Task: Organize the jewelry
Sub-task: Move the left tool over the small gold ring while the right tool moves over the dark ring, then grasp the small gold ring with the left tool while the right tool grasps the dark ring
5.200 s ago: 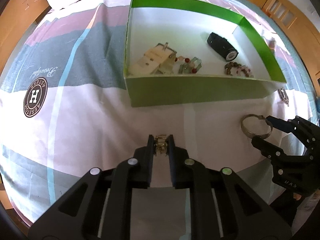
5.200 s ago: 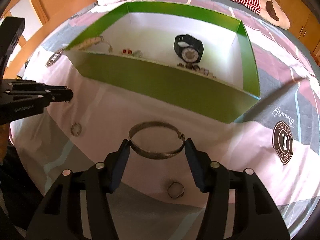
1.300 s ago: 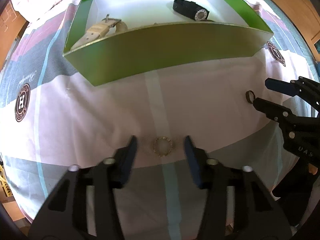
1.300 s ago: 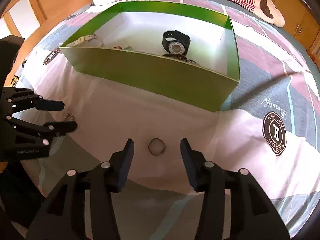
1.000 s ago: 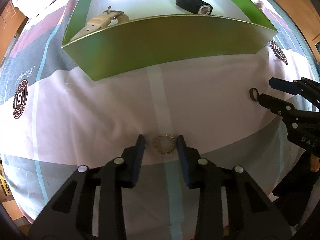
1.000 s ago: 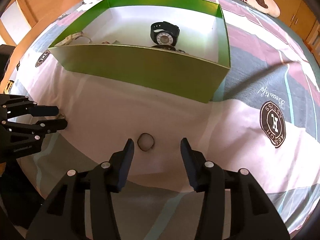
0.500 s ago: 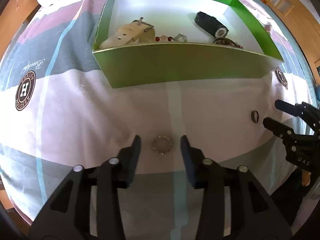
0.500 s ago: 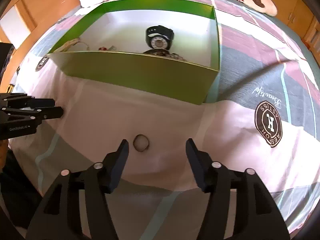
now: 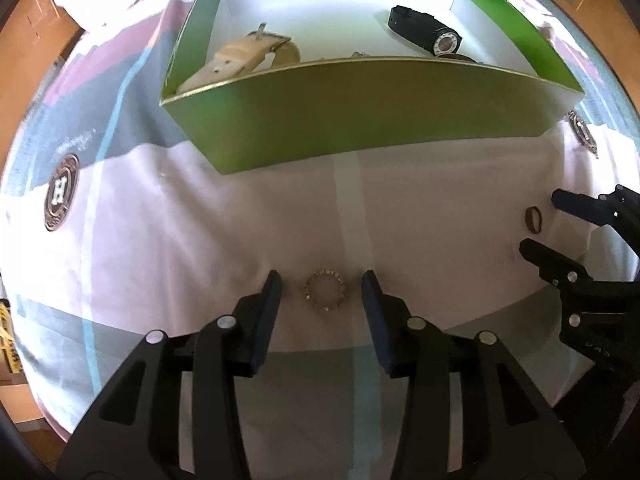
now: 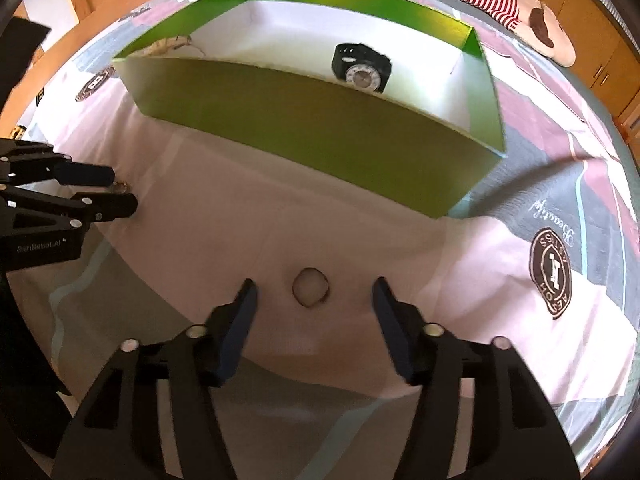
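Left wrist view:
Left gripper [image 9: 322,294]: jaws spread wide, low over the bedsheet [image 9: 200,240], gripping nothing.
Beaded ring [image 9: 325,290]: flat on the sheet, dead centre between the two fingertips, a gap on each side, touching neither.
Green box [image 9: 360,120]: straight ahead of the fingers, near wall facing the camera.
Box contents: a cream watch strap [image 9: 240,60] ahead and to the left, a black watch [image 9: 426,34] ahead and to the right; something small peeks over the wall between them, too hidden to name.
Right gripper [image 9: 538,222]: off to the right, fingers parted, pointing in across the sheet.
Dark ring [image 9: 533,220]: lying on the sheet between those right-hand fingertips, just beside the far one; contact cannot be told.

Right wrist view:
Right gripper [image 10: 314,294]: opened wide, empty-handed, hanging close above the bedsheet [image 10: 240,220].
Dark ring [image 10: 310,293]: on the sheet, squarely between the fingertips, clear of both.
Green box [image 10: 320,132]: ahead, angled, its near wall running from far left to near right.
Black watch [image 10: 362,68]: inside the box, ahead and slightly right, dial up.
Cream watch strap [image 10: 166,46]: only an end shows over the box's far left corner.
Left gripper [image 10: 116,196]: out to the left, fingers apart.
Beaded ring [image 10: 120,188]: just a glint at those left fingertips, mostly hidden.
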